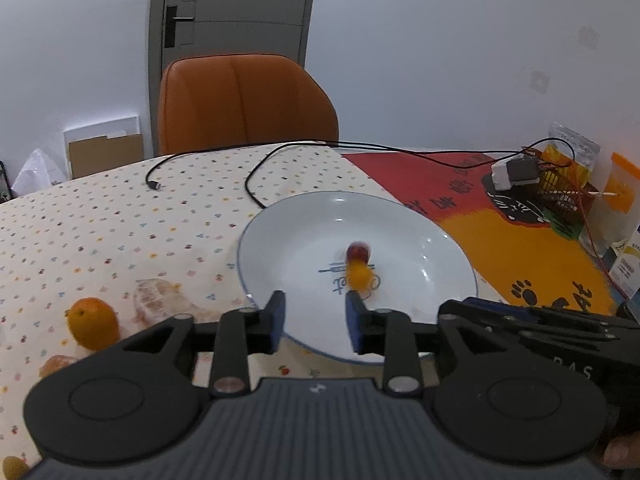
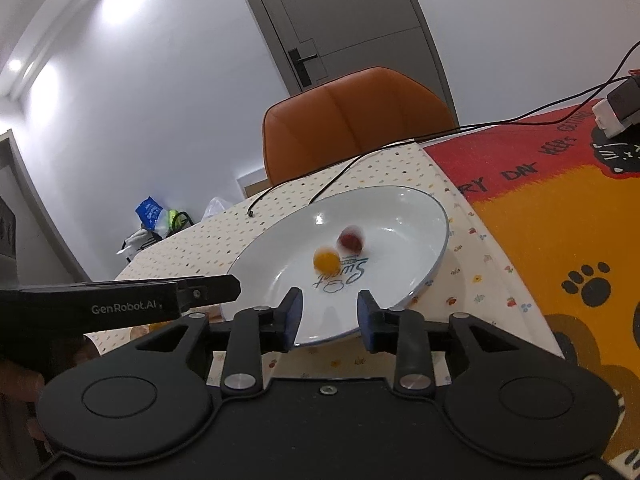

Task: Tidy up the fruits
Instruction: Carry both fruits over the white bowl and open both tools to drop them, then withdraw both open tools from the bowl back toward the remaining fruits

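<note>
both grippers hang over the near rim of the white plate (image 1: 452, 256), and both are wide open with nothing between the fingers: left gripper (image 1: 316, 320), right gripper (image 2: 330, 316). two small fruits sit in the plate's well, a yellow one (image 1: 360, 276) and a red one (image 1: 358, 251). both are smeared, so my guess is they're rolling or just landed, can't be sure.

the rest of the fruit is off the plate to the left on the dotted tablecloth (image 1: 120, 220): a whole orange (image 1: 93, 323), what looks like a peeled citrus (image 1: 160, 300) just beside it, and another orange bit (image 1: 56, 365) nearer the edge.

if the next step is grabbing the orange with the left gripper, i'd come at it level with its middle and close gently. it's round and will squirt out of a pinch that lands too high. the peeled one looks soft, so go even lighter there. watch the black cable (image 1: 256, 176) lying just past the plate too.

view differences: only the left wrist cam shows the loose fruit on the cloth. the right wrist cam shows the two plate fruits side by side and clearly apart, where the left cam stacks them in line. it also shows the left gripper's body from the side.
</note>
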The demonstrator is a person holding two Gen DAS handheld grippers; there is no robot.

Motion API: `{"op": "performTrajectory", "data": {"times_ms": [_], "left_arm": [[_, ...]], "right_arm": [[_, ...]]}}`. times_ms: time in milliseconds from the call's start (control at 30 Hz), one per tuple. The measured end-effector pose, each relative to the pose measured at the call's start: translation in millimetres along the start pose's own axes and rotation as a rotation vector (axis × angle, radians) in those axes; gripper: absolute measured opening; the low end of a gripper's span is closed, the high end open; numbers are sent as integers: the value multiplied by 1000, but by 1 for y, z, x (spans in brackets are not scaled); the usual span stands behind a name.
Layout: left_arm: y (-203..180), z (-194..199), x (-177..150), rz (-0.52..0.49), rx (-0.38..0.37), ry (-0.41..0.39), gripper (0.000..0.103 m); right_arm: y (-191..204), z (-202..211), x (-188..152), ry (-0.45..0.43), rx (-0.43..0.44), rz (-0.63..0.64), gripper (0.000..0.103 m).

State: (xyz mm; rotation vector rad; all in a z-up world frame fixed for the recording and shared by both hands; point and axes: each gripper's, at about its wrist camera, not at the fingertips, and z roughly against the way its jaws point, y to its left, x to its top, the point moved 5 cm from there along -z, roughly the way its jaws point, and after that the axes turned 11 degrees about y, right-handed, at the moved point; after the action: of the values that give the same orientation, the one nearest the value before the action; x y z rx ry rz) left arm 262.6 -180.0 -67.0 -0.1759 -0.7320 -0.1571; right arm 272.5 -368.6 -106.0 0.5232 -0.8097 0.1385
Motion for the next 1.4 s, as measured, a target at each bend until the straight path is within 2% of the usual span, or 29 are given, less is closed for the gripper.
{"op": "performTrajectory", "data": {"times_ms": [167, 367, 867, 1000, 1067, 1267, 1400], "left_arm": [[7, 9, -5, 23, 16, -2, 55], [15, 25, -12, 29, 45, -38, 68], [54, 67, -40, 123, 124, -89, 81], [65, 80, -47, 137, 152, -104, 87], [70, 86, -51, 142, 156, -102, 94], [84, 106, -66, 163, 164, -121, 97], [95, 116, -72, 171, 186, -124, 97]], "right_arm": [[6, 4, -6, -6, -7, 2, 51], [13, 9, -13, -17, -6, -3, 62], [41, 26, -23, -67, 10, 13, 103], [52, 30, -25, -89, -8, 36, 103], [58, 30, -27, -86, -7, 49, 103], [74, 33, -32, -107, -11, 58, 103], [83, 29, -33, -62, 15, 58, 103]]}}
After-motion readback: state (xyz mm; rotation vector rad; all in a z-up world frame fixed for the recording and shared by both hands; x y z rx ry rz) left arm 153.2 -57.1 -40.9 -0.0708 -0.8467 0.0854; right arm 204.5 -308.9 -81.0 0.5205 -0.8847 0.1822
